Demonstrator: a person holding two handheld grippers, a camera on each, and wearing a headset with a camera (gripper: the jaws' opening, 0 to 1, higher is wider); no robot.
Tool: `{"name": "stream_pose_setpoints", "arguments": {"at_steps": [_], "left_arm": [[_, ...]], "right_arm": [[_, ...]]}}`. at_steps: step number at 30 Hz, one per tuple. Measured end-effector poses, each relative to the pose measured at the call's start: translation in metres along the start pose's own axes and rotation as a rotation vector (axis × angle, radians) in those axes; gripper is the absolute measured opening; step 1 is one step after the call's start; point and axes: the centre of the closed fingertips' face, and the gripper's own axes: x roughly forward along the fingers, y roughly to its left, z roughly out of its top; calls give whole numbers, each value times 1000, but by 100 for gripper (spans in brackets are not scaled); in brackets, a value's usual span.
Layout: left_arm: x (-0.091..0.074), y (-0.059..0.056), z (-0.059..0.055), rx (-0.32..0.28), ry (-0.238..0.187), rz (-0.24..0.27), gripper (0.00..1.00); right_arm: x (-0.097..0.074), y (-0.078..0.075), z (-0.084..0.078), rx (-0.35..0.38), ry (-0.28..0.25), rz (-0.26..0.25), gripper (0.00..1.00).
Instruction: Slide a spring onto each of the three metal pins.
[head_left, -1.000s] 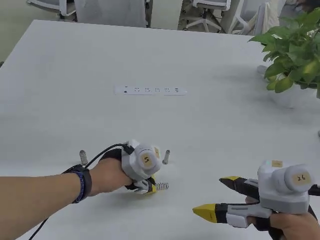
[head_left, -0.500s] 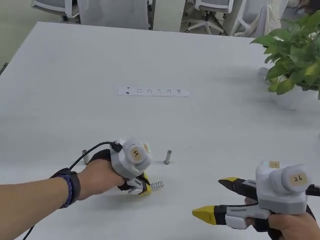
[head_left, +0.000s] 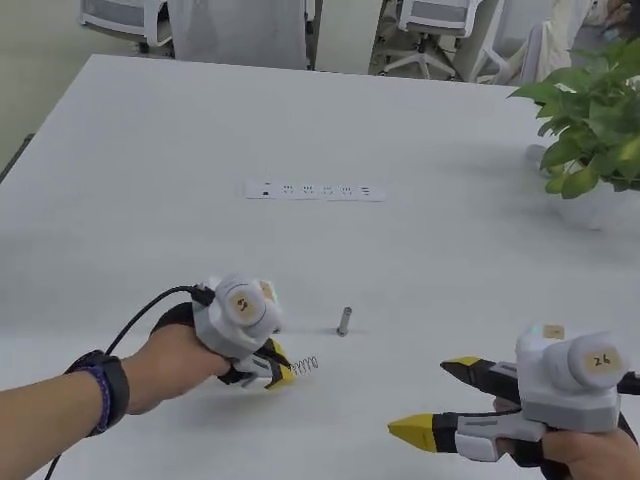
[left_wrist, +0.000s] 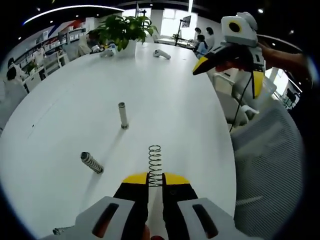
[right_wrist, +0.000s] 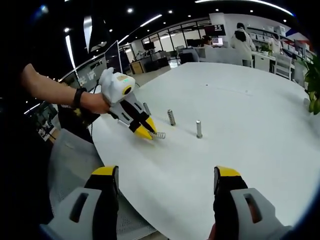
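Spring held ready for the bare pin.
The spring is clamped by one end in the left gripper, near and left of the bare pin. It should be tipped upright, centred over the pin top, then lowered. The right gripper is held spread, near right.

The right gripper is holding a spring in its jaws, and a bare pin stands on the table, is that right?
No, the left gripper holds the spring, as the left gripper view shows; the right gripper is open and empty. A bare pin does stand on the table.
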Motion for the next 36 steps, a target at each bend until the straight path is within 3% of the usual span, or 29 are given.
{"name": "stream_pose_setpoints", "arguments": {"at_steps": [14, 36], "left_arm": [[-30, 1, -17, -36, -20, 43, 2], [-61, -12, -21, -74, -86, 95, 2]], "right_arm": [[6, 8, 5, -18, 6, 26, 76], [23, 33, 11, -44, -1, 119, 71]]}}
